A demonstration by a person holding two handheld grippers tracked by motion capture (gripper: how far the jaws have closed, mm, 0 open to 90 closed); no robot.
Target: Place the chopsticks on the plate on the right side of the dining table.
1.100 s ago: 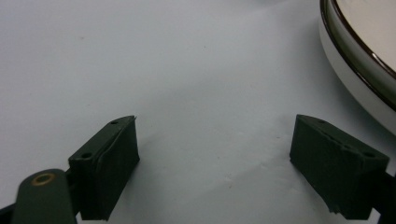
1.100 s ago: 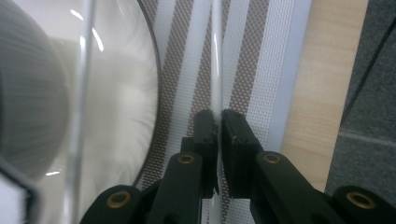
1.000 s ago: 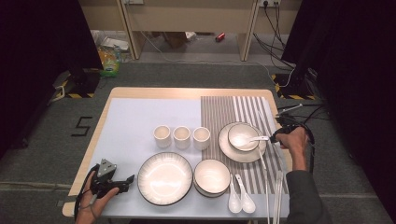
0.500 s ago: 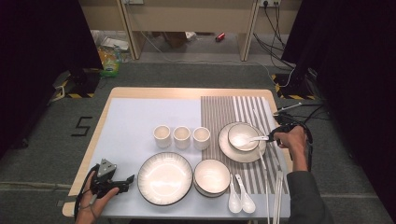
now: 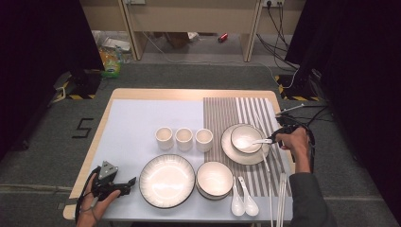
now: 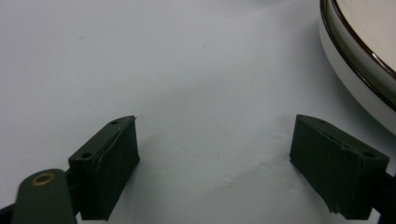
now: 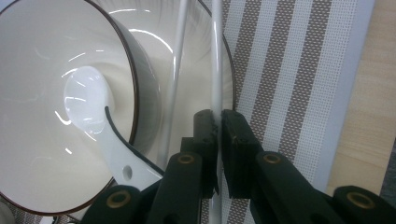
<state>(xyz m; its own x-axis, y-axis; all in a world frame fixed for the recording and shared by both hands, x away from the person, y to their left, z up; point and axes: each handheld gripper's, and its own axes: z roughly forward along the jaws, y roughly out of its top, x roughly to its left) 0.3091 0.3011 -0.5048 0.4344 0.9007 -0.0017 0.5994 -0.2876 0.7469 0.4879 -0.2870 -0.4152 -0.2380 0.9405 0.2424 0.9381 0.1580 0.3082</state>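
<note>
Right gripper jaws are clamped on a thin white chopstick, long axis running straight ahead beside the dark-rimmed white ceramic bowl. Left gripper jaws are held apart.

One legible mark: a dark numeral "5" on the grey floor, beyond and outward of the left gripper, just off the table's left edge. The crockery carries no readable lettering.
</note>
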